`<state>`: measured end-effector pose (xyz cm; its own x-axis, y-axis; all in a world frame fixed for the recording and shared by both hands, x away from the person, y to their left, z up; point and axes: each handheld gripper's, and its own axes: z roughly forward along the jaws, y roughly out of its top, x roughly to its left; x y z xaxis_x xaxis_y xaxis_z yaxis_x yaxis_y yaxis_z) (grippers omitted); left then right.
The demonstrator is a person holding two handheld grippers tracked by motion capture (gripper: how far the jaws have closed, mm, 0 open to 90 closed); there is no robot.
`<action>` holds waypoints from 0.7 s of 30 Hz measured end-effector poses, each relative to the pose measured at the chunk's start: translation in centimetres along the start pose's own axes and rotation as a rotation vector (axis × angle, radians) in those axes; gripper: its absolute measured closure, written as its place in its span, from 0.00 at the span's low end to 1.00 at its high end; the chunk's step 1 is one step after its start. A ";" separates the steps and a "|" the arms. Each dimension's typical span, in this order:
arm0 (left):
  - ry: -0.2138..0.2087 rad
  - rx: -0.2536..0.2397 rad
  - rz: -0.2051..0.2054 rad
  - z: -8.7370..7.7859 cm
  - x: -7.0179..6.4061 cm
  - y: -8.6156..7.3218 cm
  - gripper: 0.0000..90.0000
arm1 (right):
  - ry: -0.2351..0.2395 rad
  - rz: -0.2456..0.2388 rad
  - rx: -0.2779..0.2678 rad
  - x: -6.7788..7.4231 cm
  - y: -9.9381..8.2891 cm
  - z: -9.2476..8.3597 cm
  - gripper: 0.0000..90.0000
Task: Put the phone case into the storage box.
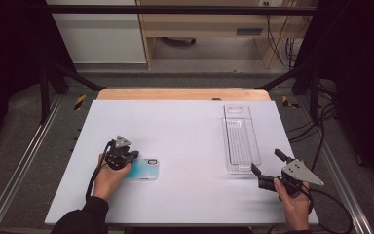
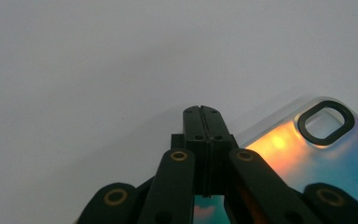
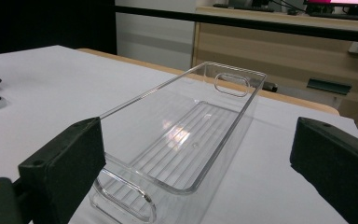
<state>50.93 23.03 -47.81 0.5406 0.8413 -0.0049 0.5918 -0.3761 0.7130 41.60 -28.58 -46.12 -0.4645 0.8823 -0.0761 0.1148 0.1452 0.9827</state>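
Overhead, the left gripper [image 1: 132, 157] sat at the phone case [image 1: 143, 169] on the table [image 1: 185, 195], while the right gripper [image 1: 265, 168] waited by the tray [image 1: 241, 139]. Along the left jaws, they were pressed together, empty, tips above the case [image 2: 317, 154], seemingly to nudge it. Along the right jaws, they gaped wide, holding nothing, framing the tray [image 3: 182, 135], likely to steady it.

left tongs [image 1: 132, 157]: black linkage, brass-ringed screws, grey three-cornered plate, black cable | right tongs [image 1: 268, 168]: black, grey plate, cable | sleeve [image 1: 85, 218]: black
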 end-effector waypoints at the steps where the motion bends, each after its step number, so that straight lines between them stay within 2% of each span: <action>1: -0.007 -0.004 -0.003 0.0 -0.2 -0.1 1.00 | 0.001 -0.002 0.001 0.0 0.0 0.0 0.04; 9: -0.050 -0.003 0.035 -0.7 -1.7 -0.8 1.00 | 0.003 -0.002 0.005 0.0 0.0 0.0 0.04; 15: -0.081 -0.014 0.037 -1.2 -2.7 -1.5 1.00 | 0.002 -0.005 0.010 0.1 0.0 0.1 0.04; 21: -0.120 -0.014 0.060 -1.4 -4.0 -1.7 1.00 | -0.001 -0.010 0.013 0.1 -0.1 0.1 0.04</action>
<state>46.97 20.85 -48.05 0.6430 0.7645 -0.0456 0.5482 -0.4179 0.7245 41.63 -28.43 -46.21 -0.4651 0.8811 -0.0855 0.1221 0.1595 0.9796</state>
